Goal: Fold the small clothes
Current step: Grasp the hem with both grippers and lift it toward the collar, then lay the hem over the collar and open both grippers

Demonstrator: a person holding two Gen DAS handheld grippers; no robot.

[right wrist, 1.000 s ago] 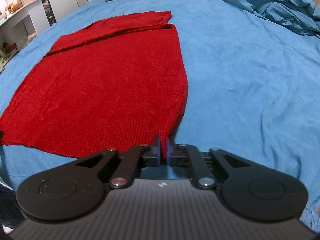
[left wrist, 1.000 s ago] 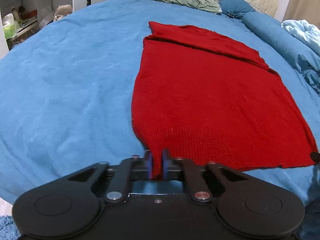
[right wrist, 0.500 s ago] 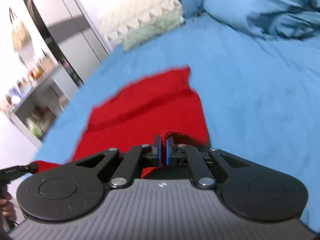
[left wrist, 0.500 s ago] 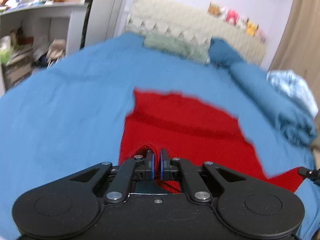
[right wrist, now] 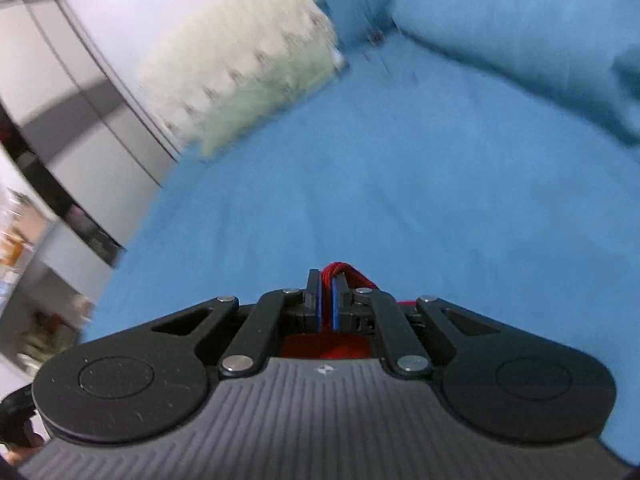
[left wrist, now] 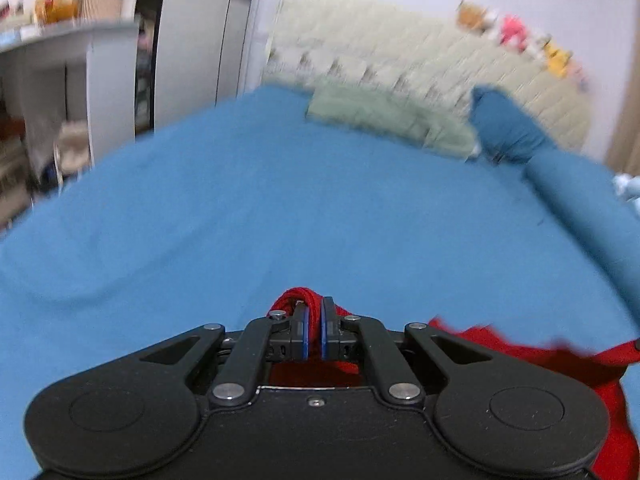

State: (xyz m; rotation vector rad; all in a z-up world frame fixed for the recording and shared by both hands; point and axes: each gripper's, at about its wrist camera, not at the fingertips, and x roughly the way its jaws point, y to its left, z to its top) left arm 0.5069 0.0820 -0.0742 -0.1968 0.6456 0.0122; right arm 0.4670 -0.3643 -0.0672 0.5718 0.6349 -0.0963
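Observation:
My left gripper [left wrist: 314,322] is shut on a corner of the red knitted garment [left wrist: 520,354]; a bunch of red knit sticks out above its blue pads and the rest hangs to the lower right, mostly hidden under the gripper body. My right gripper [right wrist: 326,300] is shut on another corner of the same red garment [right wrist: 340,270], which bulges above its pads and shows below them. Both grippers are raised above the blue bedspread [left wrist: 280,208]. Both views are motion-blurred.
A green pillow [left wrist: 384,120] and a dark blue pillow [left wrist: 504,128] lie by the cream headboard [left wrist: 420,52]. A blue duvet [right wrist: 520,40] is piled at the right. A wardrobe [left wrist: 192,40] and shelves [left wrist: 40,92] stand to the left.
Both grippers have lifted their corners of the red garment off the bed and carried them forward toward the headboard; the flat garment has dropped out of view beneath them.

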